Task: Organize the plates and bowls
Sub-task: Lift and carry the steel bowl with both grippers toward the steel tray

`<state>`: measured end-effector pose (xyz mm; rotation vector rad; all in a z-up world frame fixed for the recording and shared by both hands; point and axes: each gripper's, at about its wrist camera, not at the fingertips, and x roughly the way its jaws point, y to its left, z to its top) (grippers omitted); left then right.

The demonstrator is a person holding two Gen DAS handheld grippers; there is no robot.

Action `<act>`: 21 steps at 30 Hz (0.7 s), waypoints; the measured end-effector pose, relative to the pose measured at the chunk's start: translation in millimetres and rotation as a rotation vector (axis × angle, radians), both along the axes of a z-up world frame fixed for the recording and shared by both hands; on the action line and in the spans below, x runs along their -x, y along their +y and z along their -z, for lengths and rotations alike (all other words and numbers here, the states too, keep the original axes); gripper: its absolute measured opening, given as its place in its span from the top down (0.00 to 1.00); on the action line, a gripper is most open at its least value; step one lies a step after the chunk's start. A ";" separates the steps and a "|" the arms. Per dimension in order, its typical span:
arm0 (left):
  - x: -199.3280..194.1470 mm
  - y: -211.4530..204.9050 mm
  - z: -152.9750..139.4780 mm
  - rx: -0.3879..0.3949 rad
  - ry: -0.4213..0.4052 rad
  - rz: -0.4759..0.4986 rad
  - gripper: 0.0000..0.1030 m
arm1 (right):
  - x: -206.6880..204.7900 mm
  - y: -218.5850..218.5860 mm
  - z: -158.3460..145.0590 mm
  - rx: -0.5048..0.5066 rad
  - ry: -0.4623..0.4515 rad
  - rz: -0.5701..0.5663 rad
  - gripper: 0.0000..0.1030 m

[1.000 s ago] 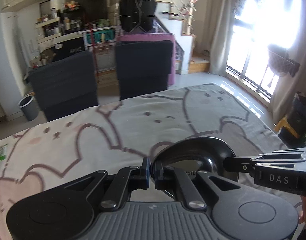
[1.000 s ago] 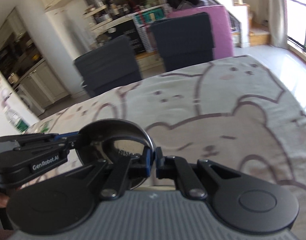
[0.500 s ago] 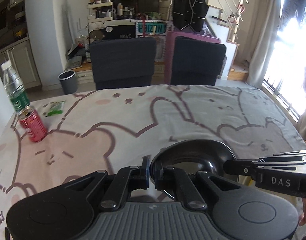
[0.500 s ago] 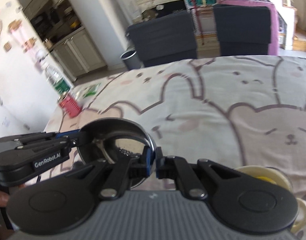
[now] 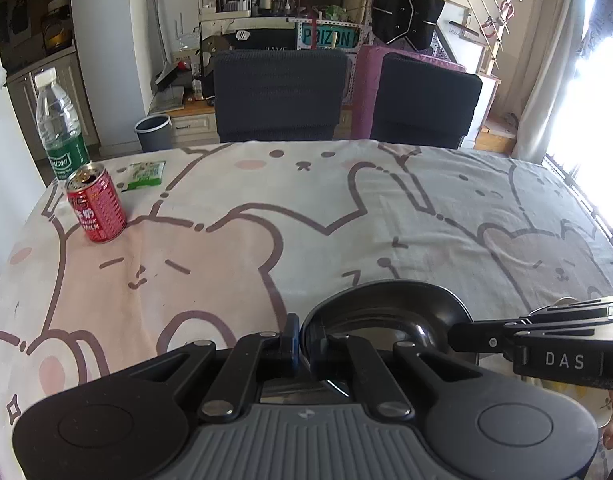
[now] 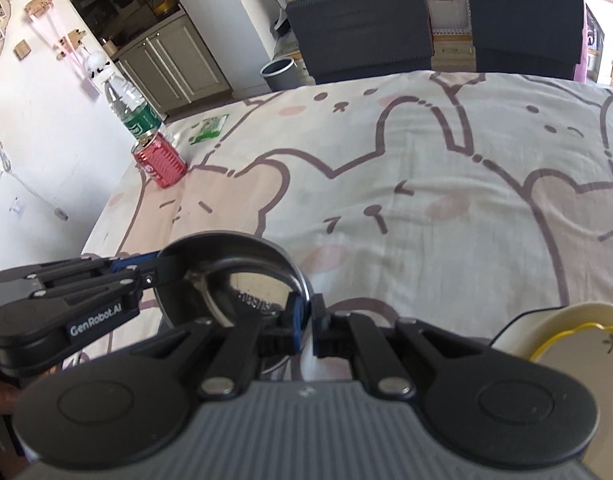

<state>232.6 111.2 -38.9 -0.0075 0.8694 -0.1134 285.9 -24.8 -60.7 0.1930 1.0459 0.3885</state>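
Left gripper (image 5: 304, 340) clenched on near rim of steel bowl (image 5: 390, 312); right gripper (image 6: 308, 322) clenched on opposite rim (image 6: 302, 280), likely so bowl stays level while carried

Bowl held above bear-print tablecloth (image 5: 306, 208), apart from cloth

Cream dish with yellow rim (image 6: 578, 340) near right edge, likely stacking spot

Red can (image 5: 96, 208), water bottle (image 5: 60, 128) at far left corner, well apart

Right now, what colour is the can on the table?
Red, with white lettering. The can shows best in the left wrist view.
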 end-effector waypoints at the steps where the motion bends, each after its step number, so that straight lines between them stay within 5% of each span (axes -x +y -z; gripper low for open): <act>1: -0.4 1.9 1.6 0.002 0.003 -0.001 0.95 | -0.2 2.3 1.1 0.001 0.006 -0.003 0.94; 21: -4.0 20.7 16.9 -0.004 0.052 -0.008 0.95 | -6.9 19.9 14.6 0.004 0.064 -0.025 0.94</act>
